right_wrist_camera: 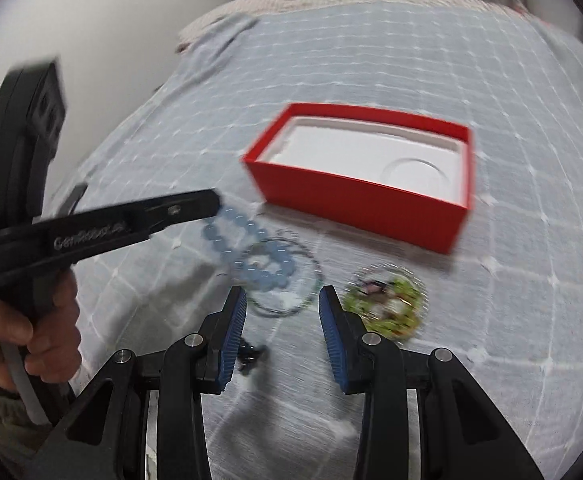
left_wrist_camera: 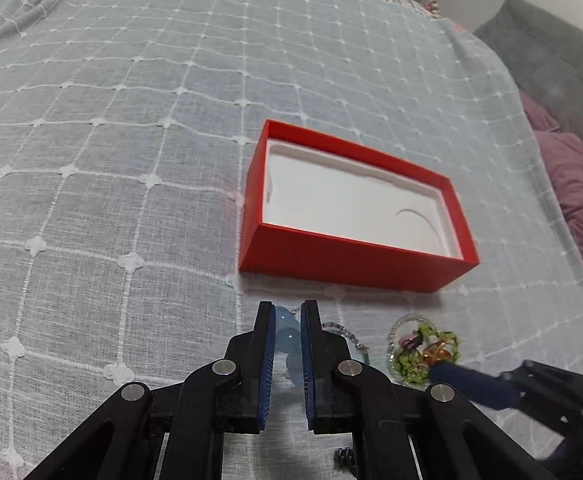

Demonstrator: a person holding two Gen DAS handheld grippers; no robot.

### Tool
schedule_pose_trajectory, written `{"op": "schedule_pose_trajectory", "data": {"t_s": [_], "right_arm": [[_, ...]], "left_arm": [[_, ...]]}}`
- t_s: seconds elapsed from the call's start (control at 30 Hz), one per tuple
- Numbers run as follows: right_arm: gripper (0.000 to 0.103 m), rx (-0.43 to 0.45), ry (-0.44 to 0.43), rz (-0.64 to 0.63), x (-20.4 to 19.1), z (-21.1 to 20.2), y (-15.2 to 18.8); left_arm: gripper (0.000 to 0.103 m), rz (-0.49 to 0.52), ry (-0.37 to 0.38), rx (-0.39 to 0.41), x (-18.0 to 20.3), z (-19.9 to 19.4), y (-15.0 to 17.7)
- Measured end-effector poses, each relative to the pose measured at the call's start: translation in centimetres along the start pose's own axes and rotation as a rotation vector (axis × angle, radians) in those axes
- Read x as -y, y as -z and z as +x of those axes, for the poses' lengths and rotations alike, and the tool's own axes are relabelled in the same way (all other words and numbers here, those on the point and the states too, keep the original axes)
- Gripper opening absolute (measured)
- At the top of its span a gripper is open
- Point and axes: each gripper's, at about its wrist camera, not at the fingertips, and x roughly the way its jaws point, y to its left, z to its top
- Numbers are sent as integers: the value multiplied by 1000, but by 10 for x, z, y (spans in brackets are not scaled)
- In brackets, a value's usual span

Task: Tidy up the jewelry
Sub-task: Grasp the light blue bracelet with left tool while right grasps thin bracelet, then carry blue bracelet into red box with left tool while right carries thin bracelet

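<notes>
The blue bead bracelet (left_wrist_camera: 287,338) is clamped in my left tongs (left_wrist_camera: 288,316), just short of the red box (left_wrist_camera: 355,266) on the bed, ready to go in. My right tongs (right_wrist_camera: 282,294) gape, unladen, near the green piece (right_wrist_camera: 387,304), probably next.

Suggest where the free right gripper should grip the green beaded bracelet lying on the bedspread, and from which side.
Probably from above, pinching one arc of the green beaded bracelet across its bead strand. It lies flat as a coiled ring, right of the open right gripper, so no edge offers a sideways pinch.
</notes>
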Motion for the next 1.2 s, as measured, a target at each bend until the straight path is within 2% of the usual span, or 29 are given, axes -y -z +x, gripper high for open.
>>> {"op": "schedule_pose_trajectory", "data": {"t_s": [0.13, 0.2, 0.27, 0.3, 0.33, 0.37, 0.4, 0.43, 0.63, 0.67, 0.87, 0.93, 1.0, 1.07, 1.13, 1.2], "right_arm": [[40, -45, 20, -117, -24, 25, -8], [40, -94, 58, -135, -25, 41, -8], [37, -136, 59, -118, -21, 55, -9], [32, -146, 64, -112, -18, 59, -10], [20, -142, 78, -117, -16, 60, -11], [12, -137, 71, -115, -14, 59, -12], [10, -129, 56, -106, -12, 55, -13], [3, -117, 53, -101, -10, 52, -15], [2, -68, 36, -77, 3, 28, -27], [2, -66, 32, -73, 7, 24, -29], [2, -21, 17, -32, 9, 5, -31], [2, -12, 21, -19, 15, 2, -31], [2, -10, 28, -18, 15, -3, -28], [2, -5, 27, -11, 17, -6, -27], [2, 5, 23, 0, 20, -10, -29], [2, 10, 20, 6, 21, -13, -29]], "left_arm": [[7, 4, 24, 10, 1, -3, 0], [7, 5, 30, 10, 2, -3, 1], [7, 4, 27, 11, 0, -4, 0], [7, 2, 28, 12, -1, -4, 0], [7, -1, 32, 14, -2, -5, 0], [7, -3, 34, 17, -2, -6, 0], [7, -3, 34, 22, -3, -8, -1], [7, -3, 33, 25, -3, -9, -1], [7, -13, 48, 36, -6, -13, -1], [1, -13, 53, 40, -6, -14, -1], [0, 4, 82, 77, 0, -23, -5], [0, 24, 64, 57, 2, -19, -4], [0, 38, 43, 1, -3, -10, -2], [0, 6, 15, -57, -15, 3, 2], [7, -47, -37, -96, -29, 15, 3], [23, -67, -64, -121, -34, 25, 4]]}}
